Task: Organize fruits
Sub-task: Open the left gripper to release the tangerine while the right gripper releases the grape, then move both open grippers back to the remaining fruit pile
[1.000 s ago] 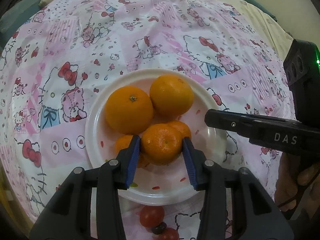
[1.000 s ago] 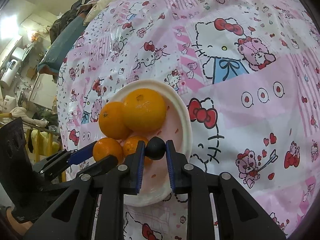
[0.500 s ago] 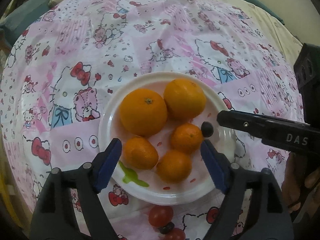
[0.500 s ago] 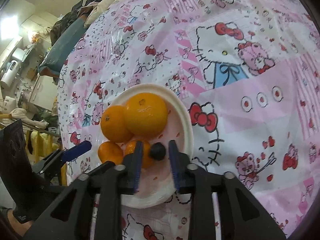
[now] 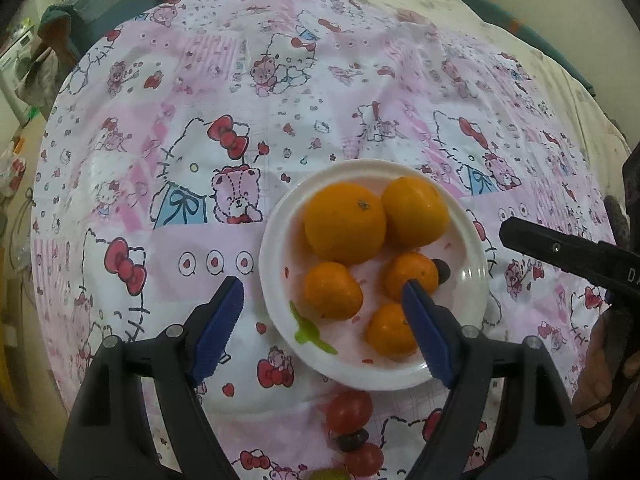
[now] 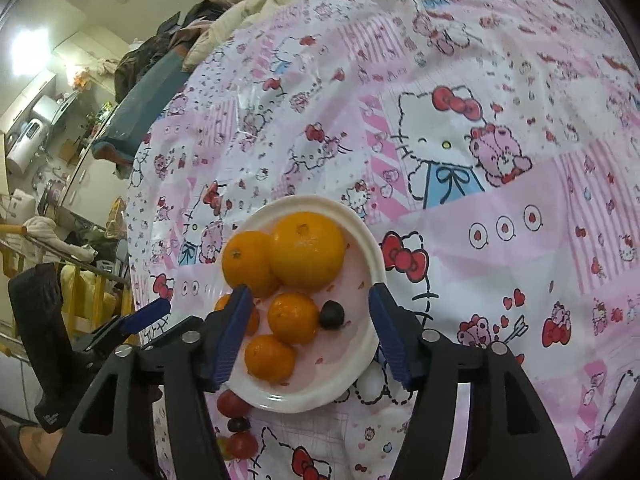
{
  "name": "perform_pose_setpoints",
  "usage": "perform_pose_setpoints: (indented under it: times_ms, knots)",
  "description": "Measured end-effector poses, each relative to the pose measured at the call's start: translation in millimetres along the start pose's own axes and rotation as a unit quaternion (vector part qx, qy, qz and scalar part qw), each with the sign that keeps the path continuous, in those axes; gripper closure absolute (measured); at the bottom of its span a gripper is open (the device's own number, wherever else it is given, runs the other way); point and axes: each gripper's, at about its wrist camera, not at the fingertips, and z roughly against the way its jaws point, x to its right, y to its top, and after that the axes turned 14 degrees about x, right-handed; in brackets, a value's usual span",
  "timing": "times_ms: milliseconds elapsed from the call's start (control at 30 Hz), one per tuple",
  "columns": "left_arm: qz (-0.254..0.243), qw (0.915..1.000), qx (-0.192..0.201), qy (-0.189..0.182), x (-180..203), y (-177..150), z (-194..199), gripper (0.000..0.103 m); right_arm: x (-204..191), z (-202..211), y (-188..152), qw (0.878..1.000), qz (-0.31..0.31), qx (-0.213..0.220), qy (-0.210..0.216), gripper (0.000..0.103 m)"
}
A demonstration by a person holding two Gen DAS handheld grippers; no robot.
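A white plate on the pink cartoon-print cloth holds two large oranges, three small mandarins and a dark grape. My left gripper is open and empty, over the plate's near left edge. My right gripper is open and empty, above the plate's near side, with the grape lying between its fingers. Its black finger shows in the left wrist view.
Two cherry tomatoes, a dark grape and a green grape lie on the cloth just in front of the plate. Bedding and household clutter sit beyond the cloth's far edge.
The left gripper opened off a small mandarin, left it on the plate and drew back left. The right gripper opened, dropped the dark grape on the plate and pulled back.
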Motion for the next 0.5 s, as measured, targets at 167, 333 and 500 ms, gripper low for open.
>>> perform_pose_setpoints:
  times_ms: [167,333,500]
  knots:
    - [-0.017,0.9998,0.004,0.000,5.8,-3.7,10.4,0.025,-1.1,8.9,-2.8,1.000,-0.004,0.005,-0.005,0.037]
    - [-0.009,0.9999,0.011,0.002,1.7,-3.3,25.2,0.025,-12.9,35.0,-6.2,0.999,0.010,0.030,0.004,0.036]
    - [0.016,0.9998,0.007,-0.004,-6.6,-13.0,40.0,0.025,-24.8,55.7,-11.7,0.999,0.022,0.047,0.015,0.030]
